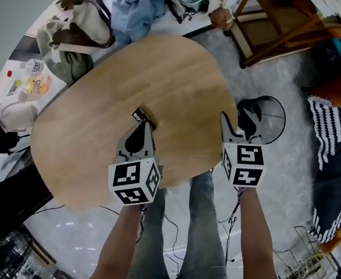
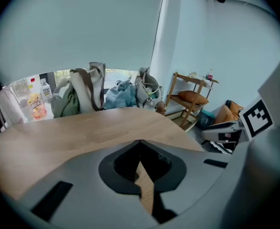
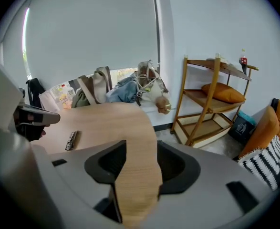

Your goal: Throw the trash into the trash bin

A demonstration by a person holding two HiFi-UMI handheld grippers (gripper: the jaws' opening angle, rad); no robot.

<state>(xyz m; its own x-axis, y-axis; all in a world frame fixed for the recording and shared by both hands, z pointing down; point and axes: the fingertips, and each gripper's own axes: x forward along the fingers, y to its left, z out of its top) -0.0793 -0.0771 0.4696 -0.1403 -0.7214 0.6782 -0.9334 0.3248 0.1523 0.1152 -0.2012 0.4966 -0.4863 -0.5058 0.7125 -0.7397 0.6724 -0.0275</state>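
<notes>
L gripper [image 2: 140, 142] fingers closed tip to tip w/ nothing btwn them, only a sliver of bench [image 1: 100, 109] wood showing through lower down. R gripper [image 3: 140, 144] fingers stand well apart & empty, above the bench's rim. The trash, a small dark wrapper [image 1: 144, 116], lies flat on the bench just ahead of the L tips, not gripped; a dark round bin [image 1: 276, 121] sits on the floor beside the bench, just past the R gripper.
</notes>
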